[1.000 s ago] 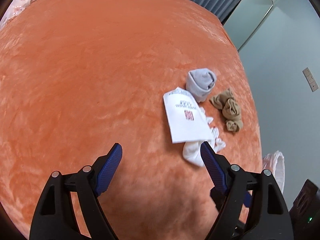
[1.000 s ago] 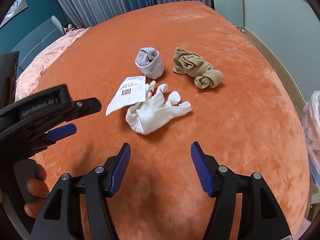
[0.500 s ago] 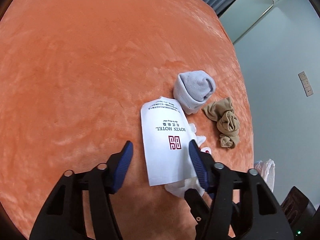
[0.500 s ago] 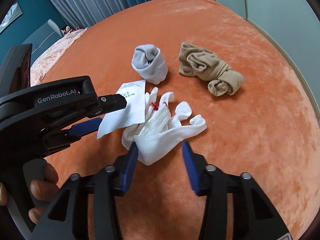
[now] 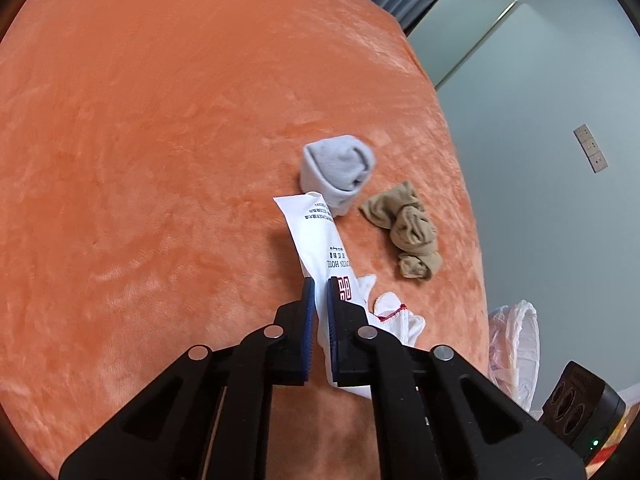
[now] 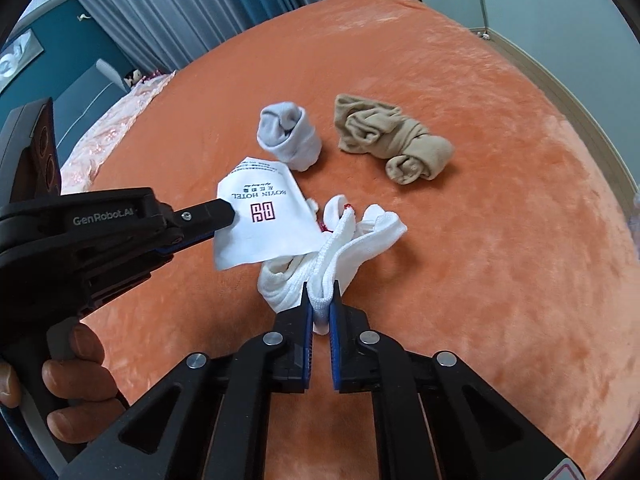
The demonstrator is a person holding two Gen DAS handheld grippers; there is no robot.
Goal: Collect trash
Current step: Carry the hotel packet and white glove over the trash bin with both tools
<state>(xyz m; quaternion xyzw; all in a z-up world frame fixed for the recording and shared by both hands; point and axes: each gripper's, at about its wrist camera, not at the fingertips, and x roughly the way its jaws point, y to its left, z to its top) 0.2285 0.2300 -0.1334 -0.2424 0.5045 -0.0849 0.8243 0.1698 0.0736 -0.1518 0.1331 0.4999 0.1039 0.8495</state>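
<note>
A white hotel paper wrapper (image 5: 316, 236) with red print lies on the orange bed (image 5: 160, 140). My left gripper (image 5: 319, 290) is shut on its near end; it also shows in the right wrist view (image 6: 228, 214), pinching the wrapper (image 6: 264, 224). A white sock with red trim (image 6: 352, 236) lies partly under the wrapper. My right gripper (image 6: 320, 300) is shut on the sock's near fold. The sock also shows in the left wrist view (image 5: 396, 316).
A rolled grey sock (image 6: 288, 136) and a bunched tan sock (image 6: 396, 144) lie just beyond on the bed. In the left wrist view a bin with a white liner (image 5: 516, 344) stands on the floor past the bed's right edge, beside a dark device (image 5: 580, 404).
Both grippers moved forward and closed. The left one took hold of the paper wrapper and the right one took hold of the white sock.
</note>
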